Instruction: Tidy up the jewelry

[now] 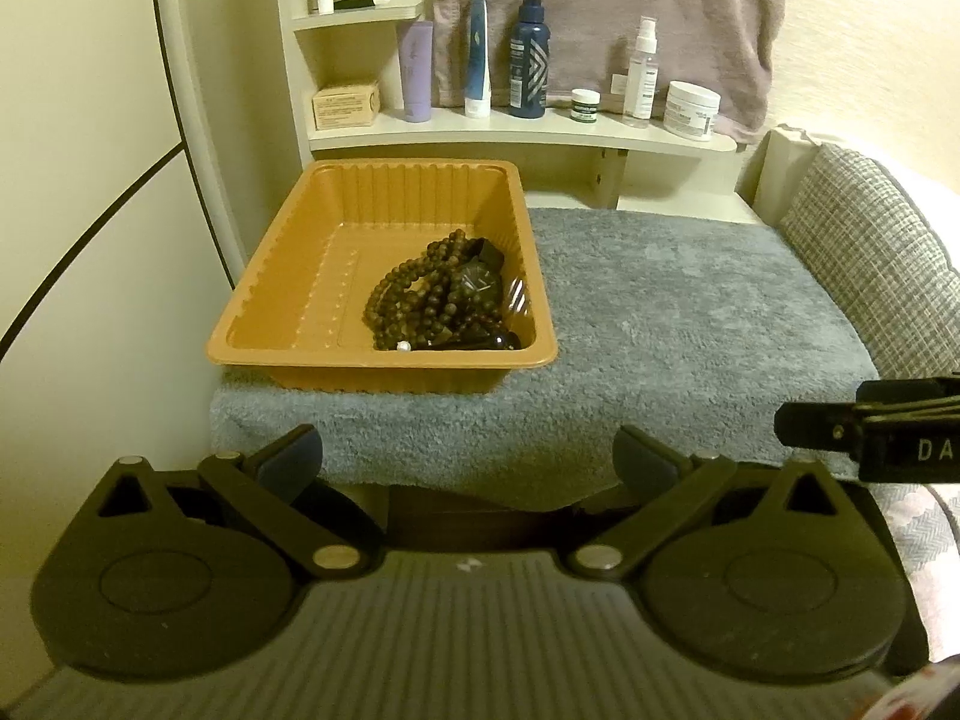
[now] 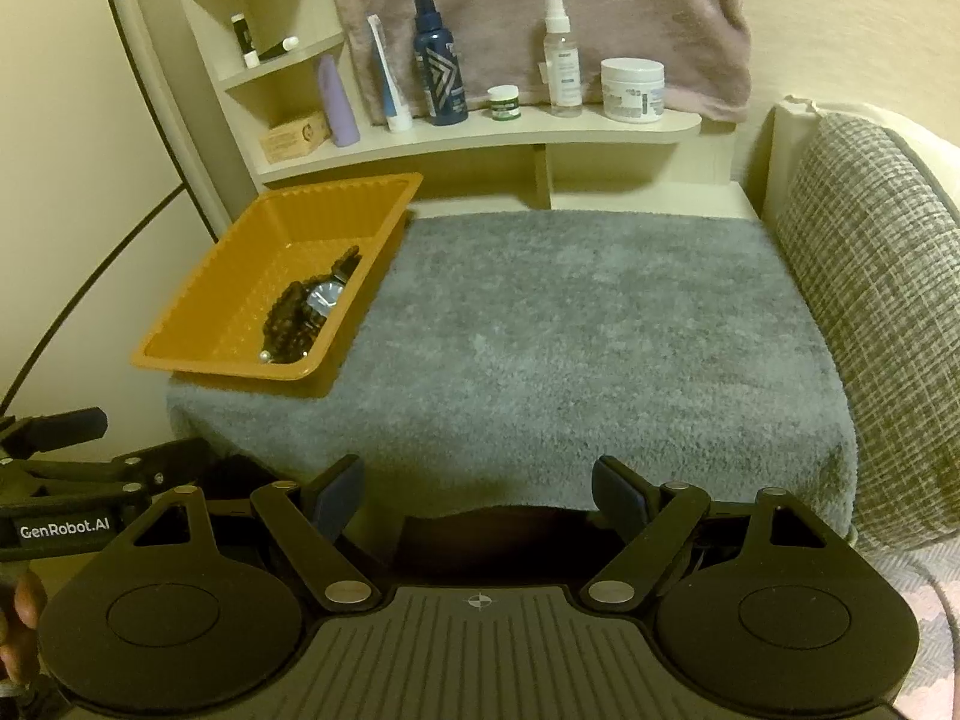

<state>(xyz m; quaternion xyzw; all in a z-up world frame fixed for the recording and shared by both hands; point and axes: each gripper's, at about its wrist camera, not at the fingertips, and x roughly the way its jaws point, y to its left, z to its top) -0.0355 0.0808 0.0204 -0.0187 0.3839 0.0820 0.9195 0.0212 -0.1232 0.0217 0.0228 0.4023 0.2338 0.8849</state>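
An orange plastic tray [image 1: 288,276] stands on the left of a grey towel [image 1: 690,312]. In its right half lie a dark beaded necklace [image 1: 414,306] and a dark wristwatch [image 1: 477,282]. The tray [image 2: 228,312], the beads [image 2: 288,324] and the watch [image 2: 324,297] also show in the right wrist view. My left gripper [image 1: 468,459] is open and empty, held back from the towel's front edge. My right gripper [image 2: 477,489] is open and empty, also at the front edge. Each gripper shows at the side of the other's view.
A cream shelf [image 1: 528,132] behind the towel holds several bottles and jars, among them a dark blue bottle [image 1: 529,54] and a white jar [image 1: 690,108]. A pinkish cloth [image 1: 600,12] hangs behind. A grey woven cushion [image 2: 870,312] borders the right.
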